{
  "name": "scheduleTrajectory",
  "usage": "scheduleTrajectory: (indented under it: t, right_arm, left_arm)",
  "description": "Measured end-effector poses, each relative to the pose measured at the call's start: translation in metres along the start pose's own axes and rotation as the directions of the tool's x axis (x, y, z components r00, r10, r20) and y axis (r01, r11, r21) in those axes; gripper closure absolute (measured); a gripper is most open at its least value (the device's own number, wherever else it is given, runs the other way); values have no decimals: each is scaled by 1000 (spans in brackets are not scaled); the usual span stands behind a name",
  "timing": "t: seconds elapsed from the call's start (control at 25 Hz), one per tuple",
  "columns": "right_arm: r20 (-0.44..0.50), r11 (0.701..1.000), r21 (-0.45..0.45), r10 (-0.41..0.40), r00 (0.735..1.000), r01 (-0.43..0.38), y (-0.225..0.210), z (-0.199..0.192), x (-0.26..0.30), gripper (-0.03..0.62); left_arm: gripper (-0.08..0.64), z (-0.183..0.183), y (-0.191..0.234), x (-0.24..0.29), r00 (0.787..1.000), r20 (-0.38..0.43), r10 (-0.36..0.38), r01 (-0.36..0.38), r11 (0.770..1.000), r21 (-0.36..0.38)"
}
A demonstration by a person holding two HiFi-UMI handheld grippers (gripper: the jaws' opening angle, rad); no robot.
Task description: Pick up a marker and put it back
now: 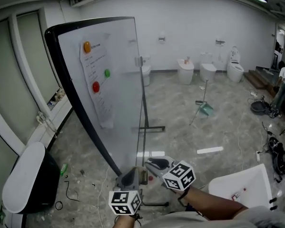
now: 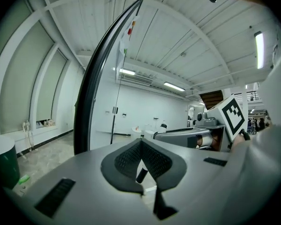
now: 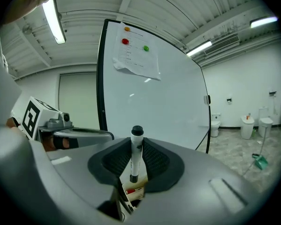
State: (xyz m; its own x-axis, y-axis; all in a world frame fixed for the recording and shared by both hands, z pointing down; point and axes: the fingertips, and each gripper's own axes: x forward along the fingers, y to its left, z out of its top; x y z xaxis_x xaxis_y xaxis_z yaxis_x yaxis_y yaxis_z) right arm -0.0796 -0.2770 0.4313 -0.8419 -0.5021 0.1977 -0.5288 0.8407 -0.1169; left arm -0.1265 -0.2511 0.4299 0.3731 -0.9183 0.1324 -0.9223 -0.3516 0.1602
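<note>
Right gripper clamps white marker, black cap, upright.

The right gripper is clamped on a marker, which stands upright between the pads with its black cap on top. Behind it is a whiteboard in a black frame, tilted in this view. A sheet of paper hangs near its top with 3 magnets - orange, red and green. The left gripper shows at the left edge. Far right, across the pale floor, stand toilets.
</note>
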Motion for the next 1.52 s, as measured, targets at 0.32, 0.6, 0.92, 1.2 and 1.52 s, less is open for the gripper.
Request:
scheduleTrajectory:
  t: [0.32,0.6,0.92,1.2,1.52]
  right_arm:
    - [16,999,0,-54,998,54,9,6,-3,517]
    - [14,997,3,-75,997,75,8,2,1,517]
    - [-61,992,86,-84,995,89,-22,-44,24,517]
    - [-148,974,214,-37,988,68,-48,-104,53,517]
    - [-213,964,263,24,977,34,-69,-154,93,517]
  left_arm:
    - [558,9,-1,-15,998,25,-55,55,998,4]
    - [558,8,2,-16,997,23,-73,73,997,-5]
    - [558,2,7,-18,998,11,-60,60,998,-28]
    - [558,-9,6,-13,999,-7,-33,32,999,-37]
    - [558,-20,11,9,1000,-12,-2,2,999,-43]
